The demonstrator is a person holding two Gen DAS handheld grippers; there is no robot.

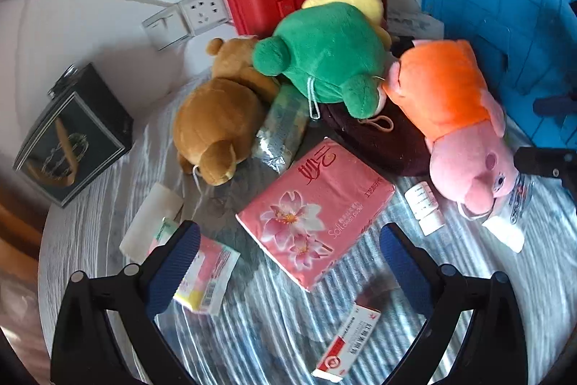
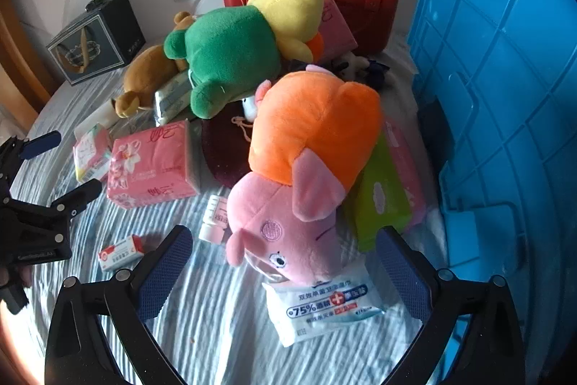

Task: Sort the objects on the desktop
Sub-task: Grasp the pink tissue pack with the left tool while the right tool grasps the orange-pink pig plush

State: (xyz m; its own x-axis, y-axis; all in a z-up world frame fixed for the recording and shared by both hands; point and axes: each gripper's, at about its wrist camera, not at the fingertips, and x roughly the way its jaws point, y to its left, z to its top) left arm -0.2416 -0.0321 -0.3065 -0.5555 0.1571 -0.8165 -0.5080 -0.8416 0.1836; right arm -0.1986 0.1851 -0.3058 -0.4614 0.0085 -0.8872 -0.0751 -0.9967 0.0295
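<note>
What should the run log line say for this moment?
left gripper: open, empty | right gripper: open, empty | pig plush: on wipes pack | sorting: not started

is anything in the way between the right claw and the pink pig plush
Nothing visible. The right claw stands open, pointing down at the pink pig plush, whose head lies on a wipes pack between the fingers. A green pack lies beside its body.

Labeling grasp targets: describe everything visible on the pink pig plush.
The pink pig plush is soft fleece with an orange body, floppy pink ears, a stitched round cheek patch and an embroidered eye. It lies on its side on the striped cloth, snout toward the camera, head resting on a white wipes pack. Its back leans against a green pack. The open right gripper brackets its head.
</note>
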